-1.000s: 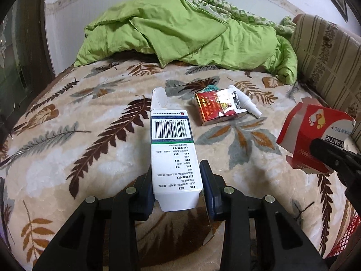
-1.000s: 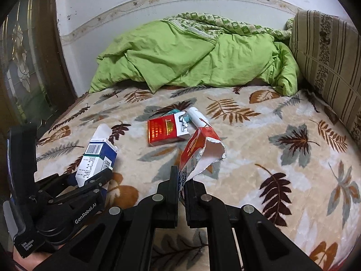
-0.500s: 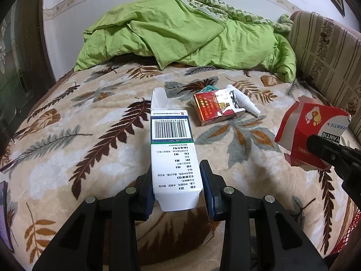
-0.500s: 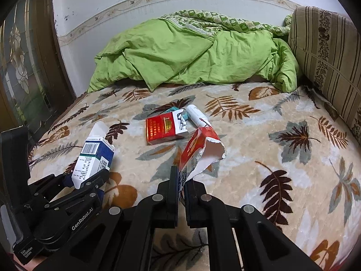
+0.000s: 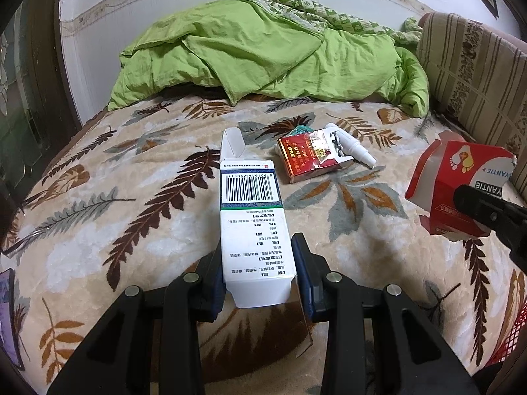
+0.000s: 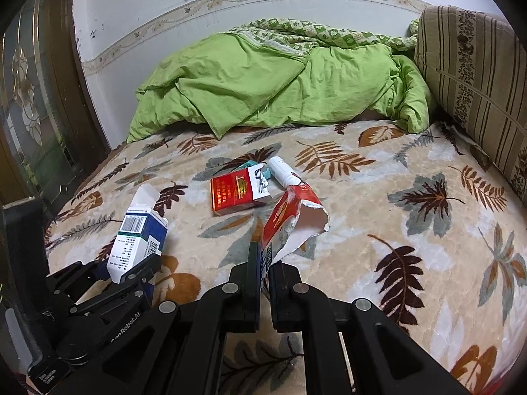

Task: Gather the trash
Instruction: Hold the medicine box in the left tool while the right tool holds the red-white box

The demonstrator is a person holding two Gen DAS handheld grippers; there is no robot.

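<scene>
- The left gripper [image 5: 260, 275] is clamped on the near end of a tall white-and-blue cardboard carton [image 5: 252, 223] with a barcode on its upper face; one pad presses each side, and the carton's open flap points away, above the bed.
- The right gripper [image 6: 263, 263] has its jaws pressed together on the torn edge of a red-and-white cardboard box [image 6: 293, 220] printed with footprints, which hangs open and ragged above the beige leaf-patterned blanket [image 6: 378, 230].
- Both pieces look lifted clear of the bed, so the step in hand appears to be the carry: each hand has its item and neither has let go.
- Left on the blanket, near mid-bed, are a red cigarette pack [image 5: 309, 158] with crumpled clear wrap and a small white plastic spray bottle [image 5: 349, 144] just beside it, touching or nearly so; something teal peeks from behind the pack.
- A rumpled green quilt [image 5: 263, 52] lies against the far wall, well apart from the trash.
- No bin is plainly visible; a bit of red mesh [image 5: 510, 339] at the left view's lower right edge may be one, but I cannot tell.
- The next move likely calls for taking both boxes to the container and opening each gripper over it. The torn box is pinched by a thin edge and could slip.
</scene>
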